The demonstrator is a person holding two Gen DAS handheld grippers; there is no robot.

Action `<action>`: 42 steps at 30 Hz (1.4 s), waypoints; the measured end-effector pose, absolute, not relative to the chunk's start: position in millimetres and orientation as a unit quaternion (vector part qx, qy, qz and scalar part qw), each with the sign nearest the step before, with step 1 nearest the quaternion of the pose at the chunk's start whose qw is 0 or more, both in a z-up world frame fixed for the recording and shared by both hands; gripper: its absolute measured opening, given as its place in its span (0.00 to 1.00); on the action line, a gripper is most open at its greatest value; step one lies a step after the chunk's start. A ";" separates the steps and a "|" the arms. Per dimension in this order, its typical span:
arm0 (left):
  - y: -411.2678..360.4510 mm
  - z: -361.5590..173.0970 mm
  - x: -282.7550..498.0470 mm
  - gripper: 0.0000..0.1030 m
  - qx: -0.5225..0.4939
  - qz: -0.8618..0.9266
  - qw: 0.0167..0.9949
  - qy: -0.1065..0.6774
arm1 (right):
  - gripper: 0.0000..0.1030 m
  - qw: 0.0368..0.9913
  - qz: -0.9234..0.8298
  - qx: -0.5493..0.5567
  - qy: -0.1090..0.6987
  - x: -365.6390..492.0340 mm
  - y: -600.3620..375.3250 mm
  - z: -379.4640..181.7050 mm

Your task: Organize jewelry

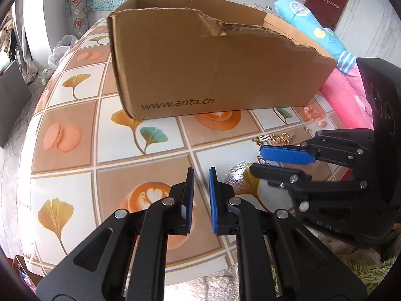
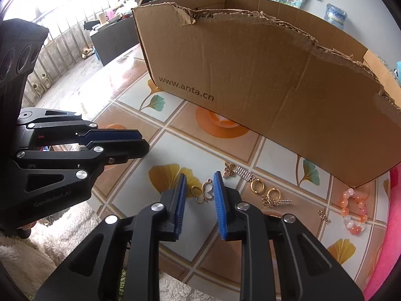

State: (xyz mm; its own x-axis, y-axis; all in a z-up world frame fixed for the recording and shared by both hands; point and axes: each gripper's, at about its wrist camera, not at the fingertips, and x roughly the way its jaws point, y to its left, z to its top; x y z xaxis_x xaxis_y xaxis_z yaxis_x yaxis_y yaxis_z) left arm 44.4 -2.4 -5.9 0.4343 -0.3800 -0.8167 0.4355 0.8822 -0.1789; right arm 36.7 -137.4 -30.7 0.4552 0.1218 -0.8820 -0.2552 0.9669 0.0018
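Loose jewelry lies on the patterned tablecloth [image 2: 175, 138] in front of a torn cardboard box [image 2: 250, 75]. In the right wrist view my right gripper [image 2: 200, 178] stands over a gold butterfly charm [image 2: 205, 193]. The charm lies flat between the blue pads, and a little space shows on each side. Beyond it lie a bronze butterfly [image 2: 229, 170], gold rings [image 2: 257, 185] and an orange and white bead bracelet [image 2: 353, 210]. My left gripper [image 1: 201, 173] hovers over bare cloth with a narrow gap and nothing in it. To its right is my right gripper [image 1: 257, 161], near the gold rings [image 1: 278, 138].
The box [image 1: 213, 62] has a ragged front wall and stands close behind the jewelry. A pink cushion [image 1: 343, 92] borders the table on the right. The left gripper [image 2: 144, 141] reaches in from the left. Fluffy fabric [image 2: 37, 250] lies at the near edge.
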 end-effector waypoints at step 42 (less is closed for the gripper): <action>-93.0 -13.8 56.8 0.25 0.175 -0.322 0.826 0.428 | 0.15 0.883 0.059 0.042 0.463 15.4 -233.1 -3.9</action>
State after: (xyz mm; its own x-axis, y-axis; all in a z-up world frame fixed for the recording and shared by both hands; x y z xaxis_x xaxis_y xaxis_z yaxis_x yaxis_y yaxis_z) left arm 56.8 -93.0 -13.8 0.4263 -0.3813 -0.8203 0.6812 0.7320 0.0137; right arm 15.4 -233.1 -3.9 0.5636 0.1425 -0.8137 -0.0650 0.9896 0.1282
